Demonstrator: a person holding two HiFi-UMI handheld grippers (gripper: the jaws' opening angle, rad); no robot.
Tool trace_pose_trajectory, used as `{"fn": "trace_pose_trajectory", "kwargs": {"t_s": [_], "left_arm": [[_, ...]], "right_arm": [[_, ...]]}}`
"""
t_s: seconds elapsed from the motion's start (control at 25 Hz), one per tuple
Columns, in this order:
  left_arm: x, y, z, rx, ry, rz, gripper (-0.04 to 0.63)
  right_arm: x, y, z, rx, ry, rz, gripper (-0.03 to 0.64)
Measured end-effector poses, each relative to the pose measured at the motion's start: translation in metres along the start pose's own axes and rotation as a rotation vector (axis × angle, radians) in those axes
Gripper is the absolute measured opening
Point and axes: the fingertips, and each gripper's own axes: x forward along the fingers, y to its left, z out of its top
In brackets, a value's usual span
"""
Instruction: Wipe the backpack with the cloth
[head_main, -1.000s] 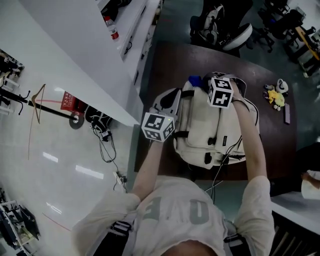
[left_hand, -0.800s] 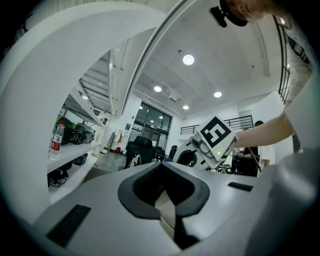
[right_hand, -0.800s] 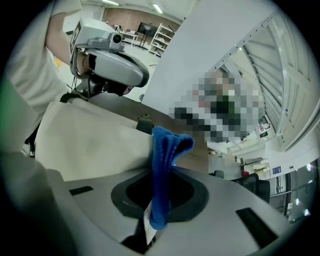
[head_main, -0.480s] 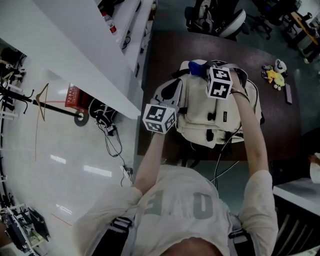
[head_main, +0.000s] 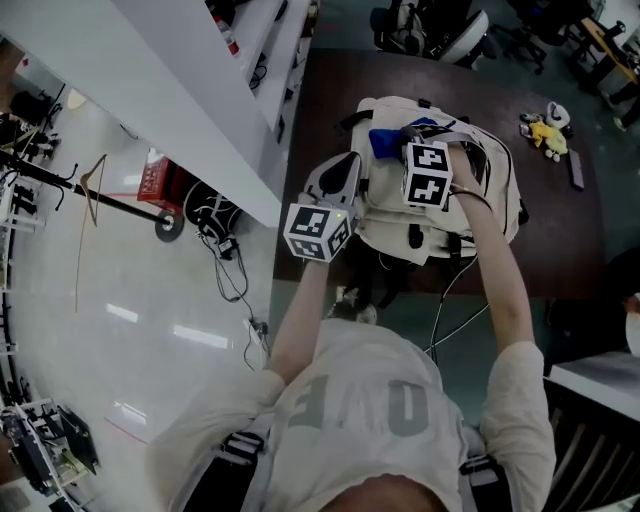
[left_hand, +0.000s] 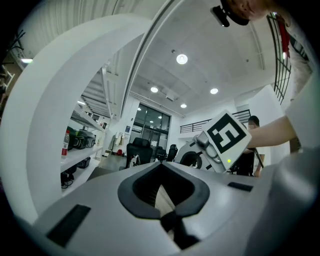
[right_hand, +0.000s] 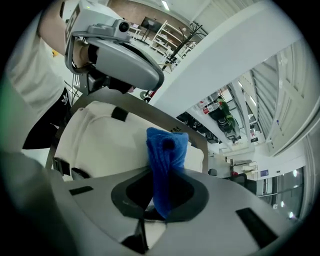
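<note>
Head view: cloth (head_main: 385, 140), clamped in right tongs (right_hand: 162, 207), has been drawn across backpack (head_main: 385, 215), itself pinched by left tongs (left_hand: 165, 212); wiping judged underway.

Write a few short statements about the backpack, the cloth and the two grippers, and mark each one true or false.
1. The right gripper holds a blue cloth. True.
2. The backpack is black. False: it is cream.
3. The backpack lies on the floor. False: it lies on a dark table.
4. A yellow toy lies on the table, apart from the backpack. True.
5. The left gripper is open and empty. False: its jaws are shut on a cream part of the backpack.
</note>
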Motion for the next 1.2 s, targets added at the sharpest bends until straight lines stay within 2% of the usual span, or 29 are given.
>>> {"fn": "trace_pose_trajectory", "kwargs": {"t_s": [0.24, 0.4, 0.52, 0.72, 0.88, 1.2], "left_arm": [[-0.031, -0.016, -0.010, 0.010, 0.032, 0.026, 0.005], [-0.042, -0.022, -0.009, 0.022, 0.030, 0.004, 0.005], [-0.050, -0.027, -0.005, 0.014, 0.015, -0.015, 0.005], [-0.070, -0.036, 0.004, 0.005, 0.001, -0.074, 0.005], [-0.091, -0.036, -0.005, -0.004, 0.022, -0.116, 0.005], [-0.125, -0.029, -0.019, -0.048, 0.044, -0.118, 0.005]], "right_arm": [[-0.017, 0.033, 0.031, 0.047, -0.035, -0.057, 0.041], [-0.015, 0.050, 0.044, 0.045, 0.009, -0.115, 0.041], [-0.016, 0.072, 0.055, 0.083, 0.002, -0.104, 0.041], [-0.018, 0.100, 0.065, 0.117, 0.047, -0.106, 0.041], [-0.015, 0.112, 0.068, 0.176, 0.091, -0.137, 0.041], [-0.009, 0.153, 0.075, 0.278, 0.123, -0.096, 0.041]]}}
